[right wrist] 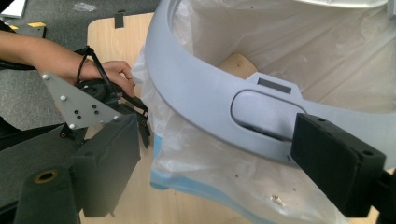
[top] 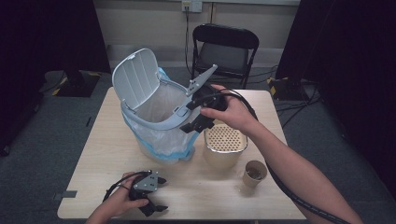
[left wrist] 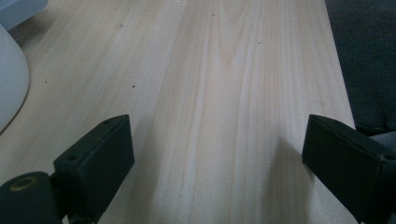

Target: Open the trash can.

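Table: light wooden table [top: 107, 154] on grey carpet.
Bin: grey plastic bin [top: 154, 119] with clear liner, lid up, far left.
Right gripper [top: 198, 122]: jaws apart, at the bin's rim.
Left gripper [top: 156, 193]: jaws apart, holding nothing, near edge.

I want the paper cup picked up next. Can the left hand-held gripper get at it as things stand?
Probably yes. The left hand-held gripper rests open on the table, and bare tabletop lies between it and the cup.

We see pale grey bin [top: 154, 100], translucent white liner with blue edge [right wrist: 196, 186], light wood-grain table [top: 196, 191], beige perforated container [top: 225, 144], tan cup [top: 255, 173], black chair [top: 225, 46].
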A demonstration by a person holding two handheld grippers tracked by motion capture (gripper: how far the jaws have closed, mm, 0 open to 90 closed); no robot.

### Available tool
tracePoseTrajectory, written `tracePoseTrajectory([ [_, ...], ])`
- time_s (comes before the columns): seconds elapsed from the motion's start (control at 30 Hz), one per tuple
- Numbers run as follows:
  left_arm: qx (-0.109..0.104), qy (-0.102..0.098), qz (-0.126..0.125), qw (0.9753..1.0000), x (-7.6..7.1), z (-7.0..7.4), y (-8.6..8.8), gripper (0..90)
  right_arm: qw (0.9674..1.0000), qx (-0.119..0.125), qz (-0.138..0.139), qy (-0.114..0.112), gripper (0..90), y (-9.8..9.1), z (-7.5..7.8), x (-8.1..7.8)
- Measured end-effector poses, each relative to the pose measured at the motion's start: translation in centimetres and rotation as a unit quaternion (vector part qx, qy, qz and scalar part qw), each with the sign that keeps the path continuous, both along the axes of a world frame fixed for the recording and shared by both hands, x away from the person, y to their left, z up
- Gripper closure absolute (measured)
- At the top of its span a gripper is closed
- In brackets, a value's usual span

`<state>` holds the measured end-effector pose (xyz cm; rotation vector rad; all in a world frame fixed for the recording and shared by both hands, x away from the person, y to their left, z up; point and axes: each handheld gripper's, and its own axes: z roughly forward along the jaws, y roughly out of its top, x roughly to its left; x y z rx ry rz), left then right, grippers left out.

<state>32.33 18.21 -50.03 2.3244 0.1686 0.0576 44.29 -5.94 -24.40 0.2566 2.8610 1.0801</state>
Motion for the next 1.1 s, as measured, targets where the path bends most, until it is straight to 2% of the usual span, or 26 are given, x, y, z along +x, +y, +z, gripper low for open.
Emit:
tracePoseTrajectory([
  [0.13, -0.001, 0.000, 0.000, 1.0000, 0.0, 0.0, 0.0, 8.5, 1.0000, 0.004, -0.001, -0.007, 14.9, -0.6, 0.2, -0.2],
  [0.4, -0.001, 0.000, 0.000, 1.0000, 0.0, 0.0, 0.0, 8.5, 0.9998, 0.017, -0.008, -0.004, 14.7, -2.1, -0.2, -0.7],
  [0.63, -0.001, 0.001, 0.000, 1.0000, 0.0, 0.0, 0.0, 8.5, 0.9995, 0.026, -0.018, 0.000, 14.8, -3.7, -1.0, -1.0],
  [1.1, 0.001, 0.000, 0.001, 1.0000, 0.0, 0.0, 0.0, 8.5, 0.9992, 0.028, -0.028, 0.003, 14.6, -6.0, -2.2, -1.6],
])
